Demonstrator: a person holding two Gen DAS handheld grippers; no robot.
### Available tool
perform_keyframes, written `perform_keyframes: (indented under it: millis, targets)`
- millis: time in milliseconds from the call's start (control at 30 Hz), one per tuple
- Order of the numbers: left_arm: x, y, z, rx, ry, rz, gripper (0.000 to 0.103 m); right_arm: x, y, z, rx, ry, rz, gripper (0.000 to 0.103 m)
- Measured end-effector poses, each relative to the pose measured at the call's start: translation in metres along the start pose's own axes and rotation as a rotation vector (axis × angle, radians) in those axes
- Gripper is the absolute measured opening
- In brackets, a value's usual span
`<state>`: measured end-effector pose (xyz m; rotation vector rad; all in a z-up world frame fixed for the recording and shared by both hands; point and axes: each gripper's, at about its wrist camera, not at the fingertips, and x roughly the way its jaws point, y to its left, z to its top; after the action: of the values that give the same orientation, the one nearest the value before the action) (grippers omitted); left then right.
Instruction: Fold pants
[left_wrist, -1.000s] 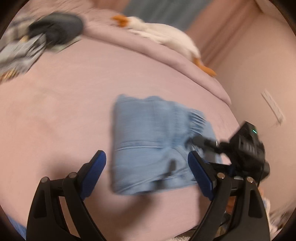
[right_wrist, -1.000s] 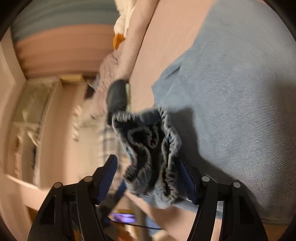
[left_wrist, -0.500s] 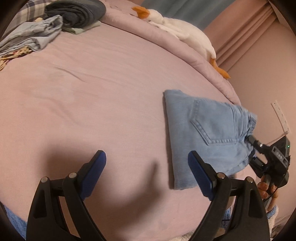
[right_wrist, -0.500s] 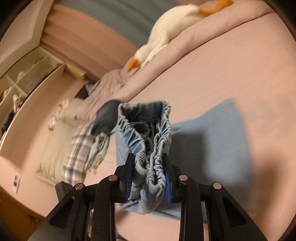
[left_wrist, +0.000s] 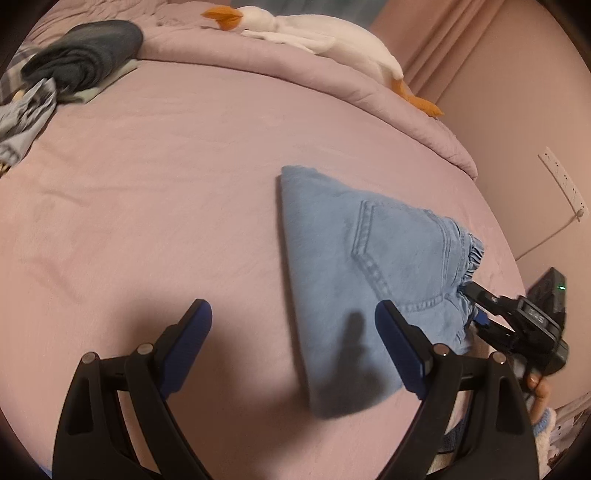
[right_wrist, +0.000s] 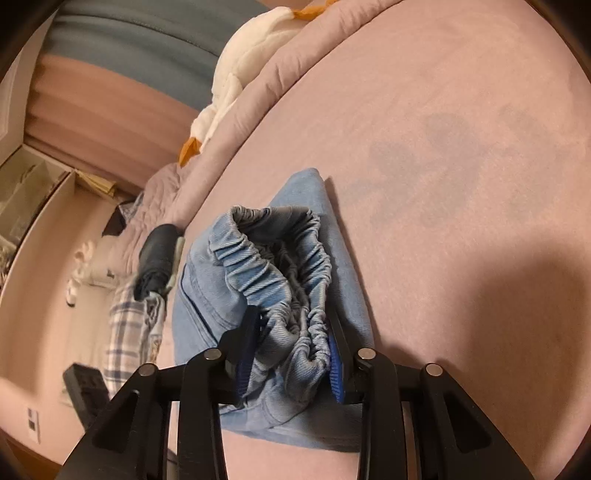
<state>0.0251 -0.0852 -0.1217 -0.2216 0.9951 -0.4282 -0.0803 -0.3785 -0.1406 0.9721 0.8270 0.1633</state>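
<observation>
Folded light-blue denim pants (left_wrist: 351, 266) lie on the pink bed (left_wrist: 166, 184), back pocket up, elastic waistband toward the right edge. My right gripper (left_wrist: 474, 306) comes in from the right. In the right wrist view its blue pads (right_wrist: 334, 354) press the bunched waistband (right_wrist: 273, 258) between them, and the jaws are opening slightly. My left gripper (left_wrist: 291, 310) hangs wide open above the sheet. Its right finger is over the pants' near corner, its left finger over bare sheet, and nothing is held.
A white goose plush (left_wrist: 314, 29) lies along the rolled duvet at the back. Dark folded clothes (left_wrist: 85, 55) and grey and plaid garments (left_wrist: 26, 110) sit at the back left. The bed edge, a wall socket (left_wrist: 561, 184) and a person's hand (left_wrist: 539, 384) are at the right.
The right gripper's jaws narrowed onto the waistband and swung from sideways to upright. The pants slid right, toward the bed edge. The left gripper stayed open and drifted over the sheet.
</observation>
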Motion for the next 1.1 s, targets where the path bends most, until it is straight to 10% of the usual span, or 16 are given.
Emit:
perform_keyframes:
  millis: [267,500,667,1100]
  targets:
    - [0.013,-0.023,0.028,0.033,-0.033,-0.026,0.087,-0.051,0.054,-0.012,-0.247,-0.215,-0.26,0.053]
    - [0.061,-0.076,0.06,0.198,0.079,-0.064,0.043,-0.008,0.113,-0.045,-0.573,-0.151,-0.24,0.034]
    - [0.105,-0.092,0.061,0.331,0.195,0.048,0.044,0.022,0.111,-0.057,-0.618,-0.061,-0.288,0.027]
    - [0.072,-0.072,0.063,0.233,0.115,-0.027,0.051,-0.001,0.099,-0.046,-0.538,-0.033,-0.156,0.019]
